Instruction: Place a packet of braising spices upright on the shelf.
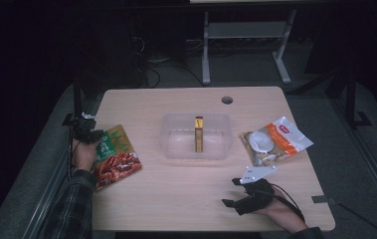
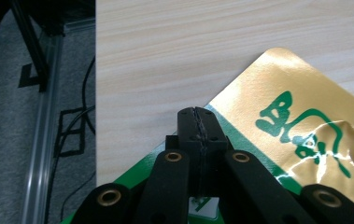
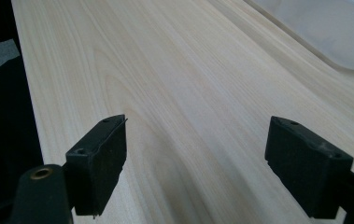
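Standing upright in clear tub (image 1: pixel 173 144): yellow box (image 1: pixel 198 133) (alone inside).

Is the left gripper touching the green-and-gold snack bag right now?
Touching. In the left gripper view the left gripper has its jaws shut on the edge of the snack bag, with the packet's green border running under them.

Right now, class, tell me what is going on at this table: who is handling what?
A person works at a light wooden table with a gripper in each hand. The left gripper is shut on the edge of a gold, green and red snack packet at the table's left side. The right gripper rests open above bare wood near the front edge, holding nothing. A slim yellow and red box lies in a clear plastic tub at the centre, and an orange and white packet lies to its right.
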The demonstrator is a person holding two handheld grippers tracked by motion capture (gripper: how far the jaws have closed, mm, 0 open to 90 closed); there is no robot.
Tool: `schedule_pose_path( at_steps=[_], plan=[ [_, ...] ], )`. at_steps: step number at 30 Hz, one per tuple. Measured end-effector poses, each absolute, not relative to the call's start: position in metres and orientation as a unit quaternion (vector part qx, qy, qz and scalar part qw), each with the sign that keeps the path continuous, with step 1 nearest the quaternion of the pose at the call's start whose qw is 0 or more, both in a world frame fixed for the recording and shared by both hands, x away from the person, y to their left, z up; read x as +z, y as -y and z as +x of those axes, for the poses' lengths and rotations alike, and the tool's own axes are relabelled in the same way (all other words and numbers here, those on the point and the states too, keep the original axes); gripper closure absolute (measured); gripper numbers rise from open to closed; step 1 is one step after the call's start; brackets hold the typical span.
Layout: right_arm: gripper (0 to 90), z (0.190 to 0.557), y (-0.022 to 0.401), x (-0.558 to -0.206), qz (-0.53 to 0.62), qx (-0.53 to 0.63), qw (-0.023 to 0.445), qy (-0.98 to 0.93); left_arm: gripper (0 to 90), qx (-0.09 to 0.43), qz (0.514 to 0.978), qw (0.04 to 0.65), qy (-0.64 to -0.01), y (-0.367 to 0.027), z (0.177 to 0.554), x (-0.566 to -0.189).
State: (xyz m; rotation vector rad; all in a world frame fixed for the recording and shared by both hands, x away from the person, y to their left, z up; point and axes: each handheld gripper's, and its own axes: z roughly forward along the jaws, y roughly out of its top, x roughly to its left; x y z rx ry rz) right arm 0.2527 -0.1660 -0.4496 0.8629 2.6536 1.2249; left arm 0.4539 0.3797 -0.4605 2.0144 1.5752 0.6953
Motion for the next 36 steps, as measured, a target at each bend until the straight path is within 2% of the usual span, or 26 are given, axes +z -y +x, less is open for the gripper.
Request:
schedule_pose_path(
  at_steps=[11, 22, 36],
  plan=[
    [20.4, 0.253, 0.166, -0.450, 0.282, 0.400, 0.048, -0.871, 90.0, 0.232, 0.755, 0.259, -0.557, -0.367, 0.453, -0.460],
    [20.4, 0.253, 0.165, -0.449, 0.280, 0.400, 0.052, -0.871, 90.0, 0.193, 0.785, 0.283, -0.515, -0.331, 0.451, -0.460],
    [20.1, 0.252, 0.163, -0.449, 0.274, 0.393, 0.060, -0.876, 90.0, 0.161, 0.814, 0.313, -0.461, -0.296, 0.427, -0.462]
  ],
)
